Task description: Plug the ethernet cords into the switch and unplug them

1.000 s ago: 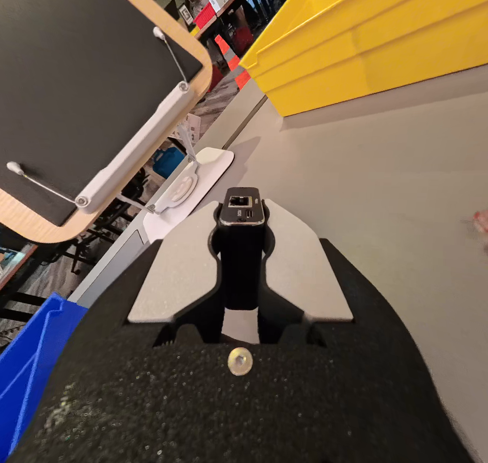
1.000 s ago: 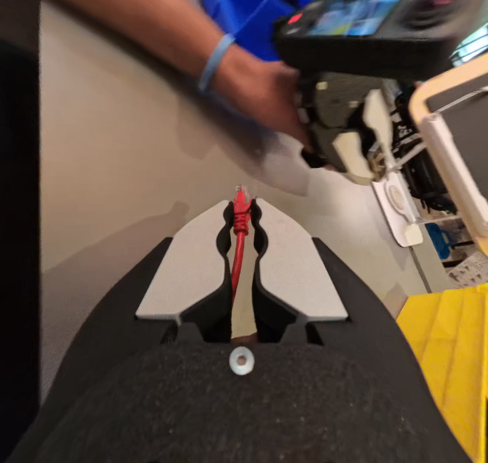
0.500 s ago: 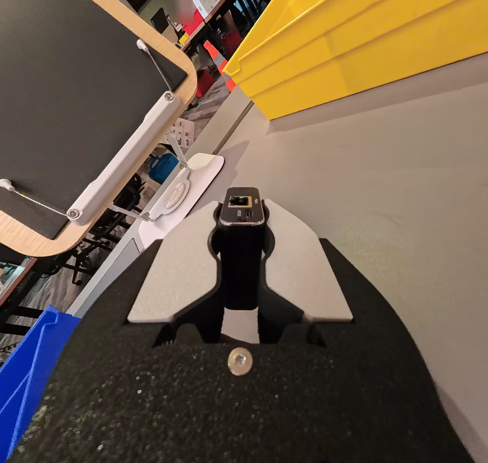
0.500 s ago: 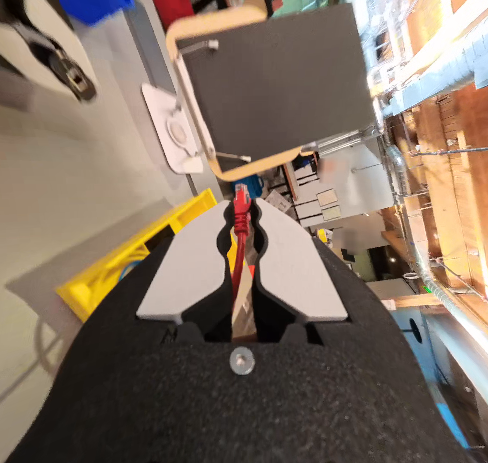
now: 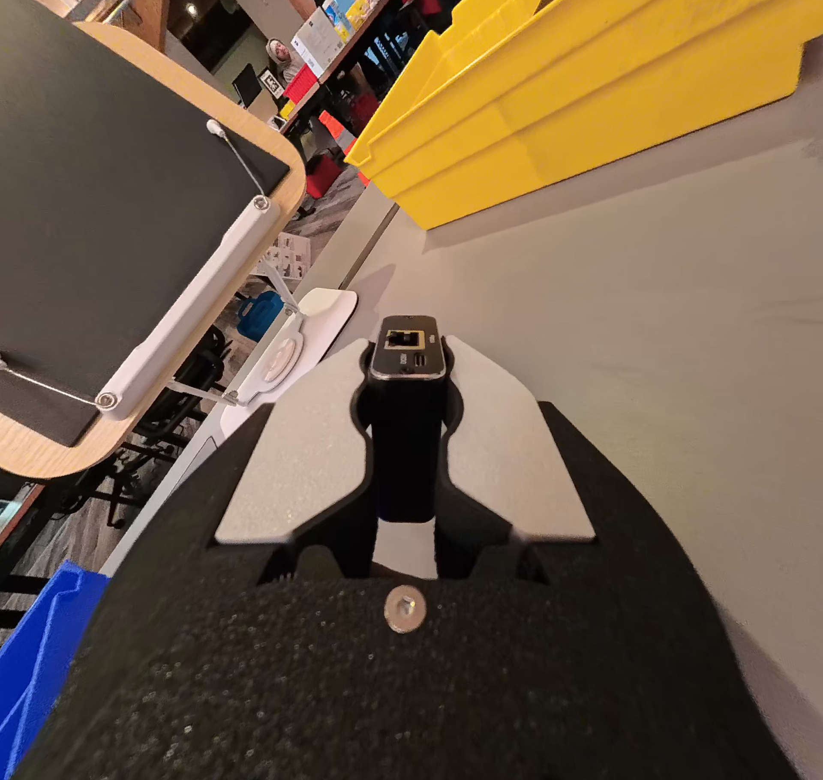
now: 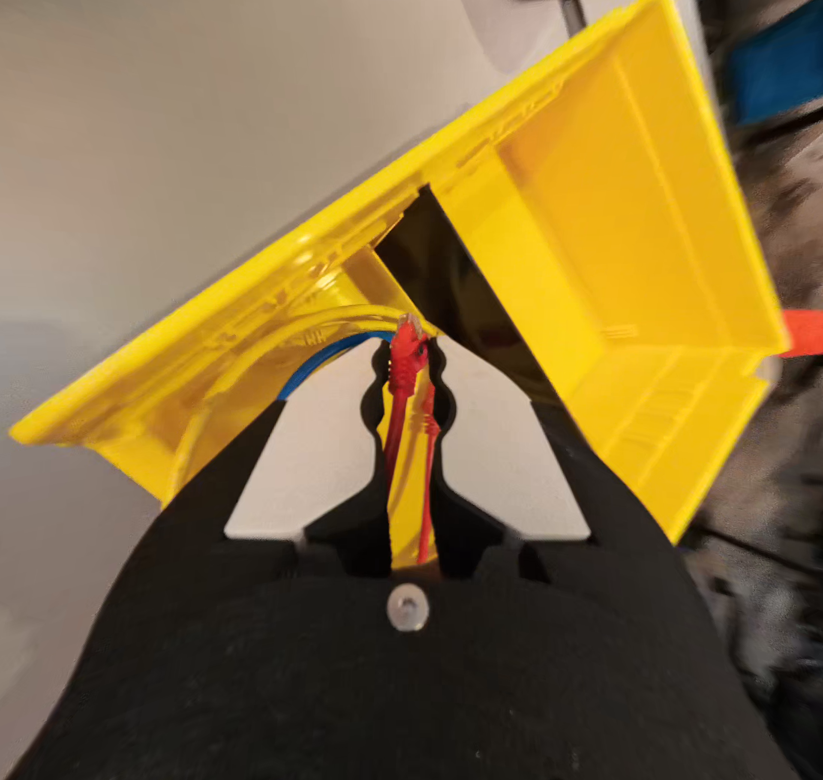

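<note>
**Left wrist view: switch in one gripper, red cord in the other**

My left gripper (image 5: 407, 349) is clamped on the black switch (image 5: 406, 424), its empty port end facing out over the grey table (image 5: 623, 358), near a yellow bin (image 5: 579, 104). My right gripper (image 6: 407, 349) is pinched shut on the red cord (image 6: 403, 367) just behind its plug, held above the yellow bin (image 6: 601, 246), where yellow and blue cables lie.

Glossy yellow plastic bin (image 6: 623, 206); matt grey tabletop (image 5: 623, 358); wood-edged board (image 5: 285, 166); rubbery red cord (image 6: 403, 371).
</note>
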A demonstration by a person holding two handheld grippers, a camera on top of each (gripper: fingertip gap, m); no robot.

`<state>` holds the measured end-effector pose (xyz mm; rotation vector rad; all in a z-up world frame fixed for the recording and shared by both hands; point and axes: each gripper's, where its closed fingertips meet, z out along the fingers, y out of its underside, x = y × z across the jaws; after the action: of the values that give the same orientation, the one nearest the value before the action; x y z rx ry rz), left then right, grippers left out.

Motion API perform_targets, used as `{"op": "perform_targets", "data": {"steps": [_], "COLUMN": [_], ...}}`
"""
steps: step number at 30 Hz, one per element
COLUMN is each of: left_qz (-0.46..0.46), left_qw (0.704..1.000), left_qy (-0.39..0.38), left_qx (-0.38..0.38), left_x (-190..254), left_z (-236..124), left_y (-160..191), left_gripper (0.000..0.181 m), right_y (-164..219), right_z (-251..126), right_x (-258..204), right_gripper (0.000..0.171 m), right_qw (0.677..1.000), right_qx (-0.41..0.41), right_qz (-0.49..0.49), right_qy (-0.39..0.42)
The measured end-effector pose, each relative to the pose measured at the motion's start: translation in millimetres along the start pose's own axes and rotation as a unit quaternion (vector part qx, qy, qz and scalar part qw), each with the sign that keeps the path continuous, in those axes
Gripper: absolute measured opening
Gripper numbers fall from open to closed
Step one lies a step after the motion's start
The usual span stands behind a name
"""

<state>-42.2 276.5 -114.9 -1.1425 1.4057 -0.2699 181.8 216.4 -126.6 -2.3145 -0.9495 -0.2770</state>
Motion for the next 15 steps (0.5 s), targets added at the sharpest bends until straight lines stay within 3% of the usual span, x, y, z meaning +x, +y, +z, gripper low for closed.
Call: {"op": "perform_targets", "data": {"steps": [7,12,15], "left_qz": [0.011,-0.002,-0.011], "left_qw": [1.0,1.0,0.997], "left_qy": [0.017,0.021,0.03], "left_qx": [0.006,0.021,0.069], "left_x": [11,8,6], "left_z": [1,-2,-8], "left_y": [-3,-6,-20], "left_gripper": [0.026,0.026,0.026], "right_y": [-13,-43,-78], "right_z": [-2,-32,-71], "right_x": [-35,14,14], "right_gripper": [0.024,0.034,0.044], "right_qw": [0.965,0.933,0.9], "right_qx": [0.042,0.17,0.251], "right_qz": [0.162,0.279,0.325], "right_qy": [-0.204,-0.148,-0.146]}}
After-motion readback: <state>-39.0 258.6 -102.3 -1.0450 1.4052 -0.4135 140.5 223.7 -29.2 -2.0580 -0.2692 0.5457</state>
